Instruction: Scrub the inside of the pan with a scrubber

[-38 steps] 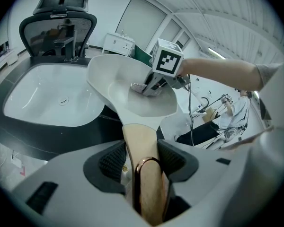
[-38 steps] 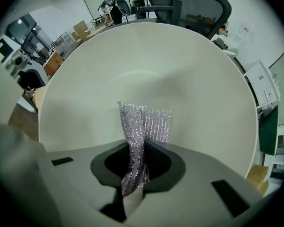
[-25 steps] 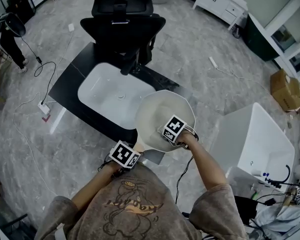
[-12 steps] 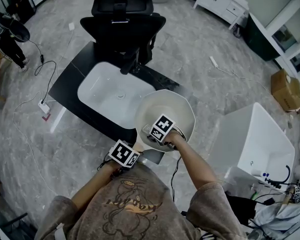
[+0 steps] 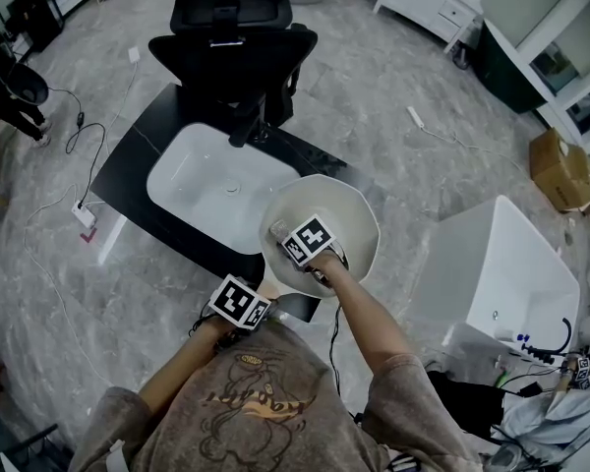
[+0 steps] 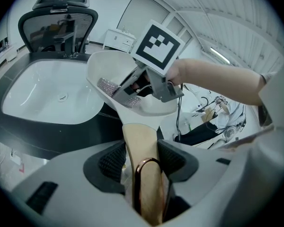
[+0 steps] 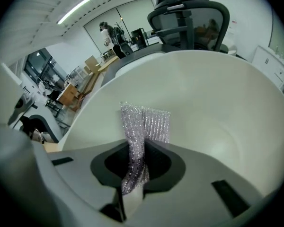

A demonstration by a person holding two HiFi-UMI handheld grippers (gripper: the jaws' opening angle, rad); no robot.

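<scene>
Scrubbing judged under way: left tool clamps the handle; right tool pinches the scrubber inside the pan, seemingly touching. Next we sweep it round, pressing.

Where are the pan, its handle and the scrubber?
pan [image 5: 354, 224], head view, bare inner wall on its right side
handle [image 6: 139, 143], left gripper view, wooden part between the jaws
scrubber [image 7: 149, 124], right gripper view, silvery mesh above the jaws

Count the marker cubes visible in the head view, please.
2. The left cube is near the person's chest, beside the handle of the pan. The right cube is inside the pan, above the scrubber. None seems hidden.
</scene>
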